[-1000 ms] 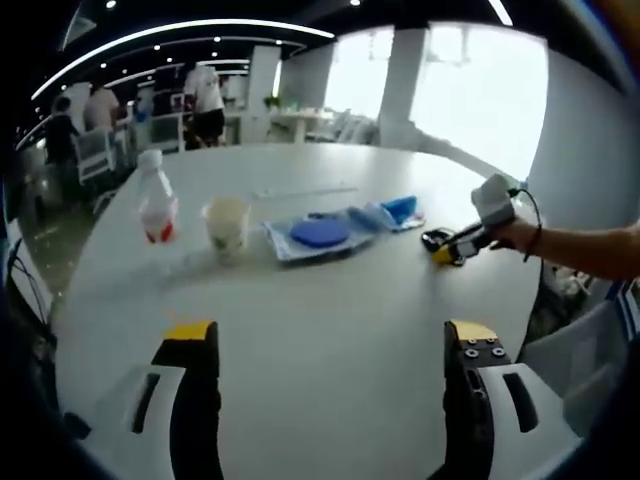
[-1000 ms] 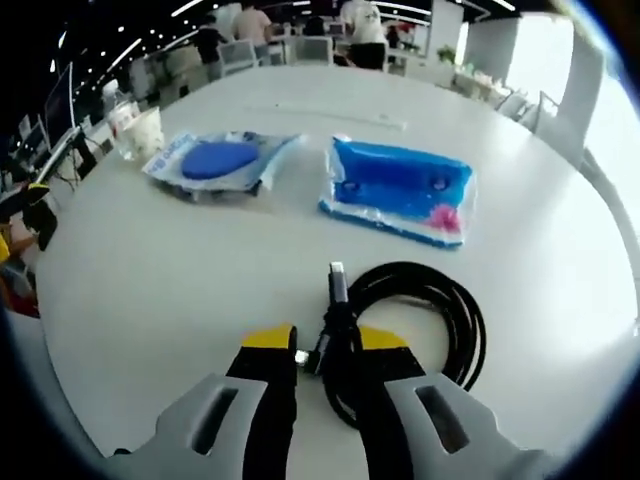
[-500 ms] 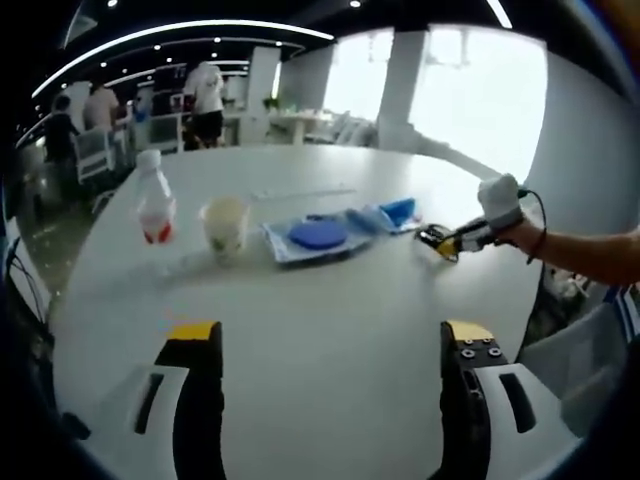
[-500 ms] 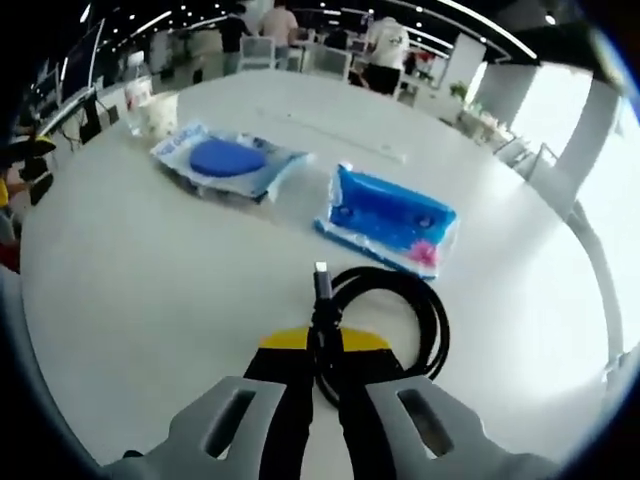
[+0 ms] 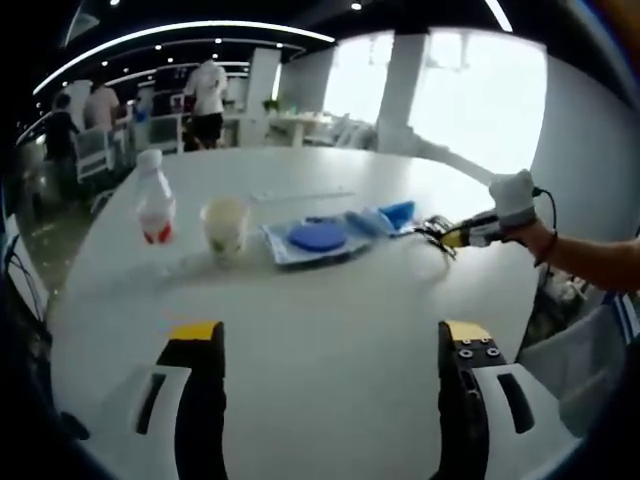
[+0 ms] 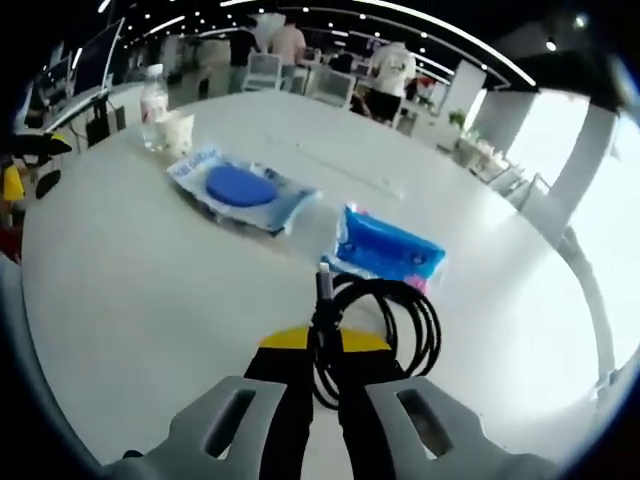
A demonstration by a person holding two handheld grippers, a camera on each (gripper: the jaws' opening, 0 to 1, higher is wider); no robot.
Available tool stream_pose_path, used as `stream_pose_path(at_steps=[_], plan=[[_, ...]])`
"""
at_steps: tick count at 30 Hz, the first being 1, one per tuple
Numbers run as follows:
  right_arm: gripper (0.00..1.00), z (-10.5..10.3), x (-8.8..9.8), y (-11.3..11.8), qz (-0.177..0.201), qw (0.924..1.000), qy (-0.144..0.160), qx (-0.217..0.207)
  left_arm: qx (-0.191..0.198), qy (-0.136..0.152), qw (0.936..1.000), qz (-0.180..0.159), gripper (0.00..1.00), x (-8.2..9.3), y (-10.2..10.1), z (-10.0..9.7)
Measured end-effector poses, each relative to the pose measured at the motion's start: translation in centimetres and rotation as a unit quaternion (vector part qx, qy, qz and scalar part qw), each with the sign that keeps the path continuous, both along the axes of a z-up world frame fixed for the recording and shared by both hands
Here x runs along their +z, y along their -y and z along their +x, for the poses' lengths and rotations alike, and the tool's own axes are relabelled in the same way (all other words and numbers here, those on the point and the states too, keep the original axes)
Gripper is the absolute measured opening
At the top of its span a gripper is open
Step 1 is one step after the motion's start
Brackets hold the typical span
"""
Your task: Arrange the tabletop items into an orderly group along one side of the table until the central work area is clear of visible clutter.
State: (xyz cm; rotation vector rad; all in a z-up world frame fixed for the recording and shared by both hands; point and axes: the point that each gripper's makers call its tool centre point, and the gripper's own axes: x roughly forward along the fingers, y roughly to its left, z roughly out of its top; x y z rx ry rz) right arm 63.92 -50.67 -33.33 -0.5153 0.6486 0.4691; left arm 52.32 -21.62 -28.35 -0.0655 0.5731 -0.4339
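My right gripper [image 6: 320, 342] is shut on a coiled black cable [image 6: 398, 322] and holds it above the white table [image 6: 130, 300]; its plug end sticks up past the jaws. From the left gripper view, the right gripper [image 5: 447, 236] with the cable hangs at the right, held by a gloved hand [image 5: 514, 193]. Along the table's far side stand a plastic bottle [image 5: 155, 203], a paper cup [image 5: 226, 226], a bagged blue disc [image 5: 318, 236] and a blue wipes pack [image 5: 399, 211]. My left gripper [image 5: 330, 335] is open over bare table at the near edge.
In the right gripper view, the wipes pack [image 6: 392, 258] lies just beyond the cable, with the bagged disc [image 6: 240, 186], the cup [image 6: 180, 131] and the bottle [image 6: 153, 95] farther left. People [image 5: 207, 95] and chairs stand behind the table. A thin strip [image 6: 330, 167] lies at the far side.
My right gripper closed on the cable and raised it off the table, away from the wipes pack. The left gripper has stayed open and nearly still.
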Motion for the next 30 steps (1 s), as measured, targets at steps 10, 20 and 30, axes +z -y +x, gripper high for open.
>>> stream_pose_path(at_steps=[10, 20, 30], plan=[[0.07, -0.3, 1.0, -3.2, -0.013, 0.9987, 0.019, 0.045, -0.001, -0.001, 1.0000, -0.003, 0.85, -0.1, -0.1, -0.1], [0.07, -1.2, -0.5, -6.7, 0.000, 0.9970, 0.001, 0.078, -0.002, -0.004, 1.0000, -0.007, 0.83, -0.2, 0.0, -0.1], [0.07, -1.9, -2.7, -7.9, 0.013, 0.9956, -0.027, 0.089, 0.004, -0.008, 0.9999, -0.011, 0.83, -0.4, -0.4, -0.3]])
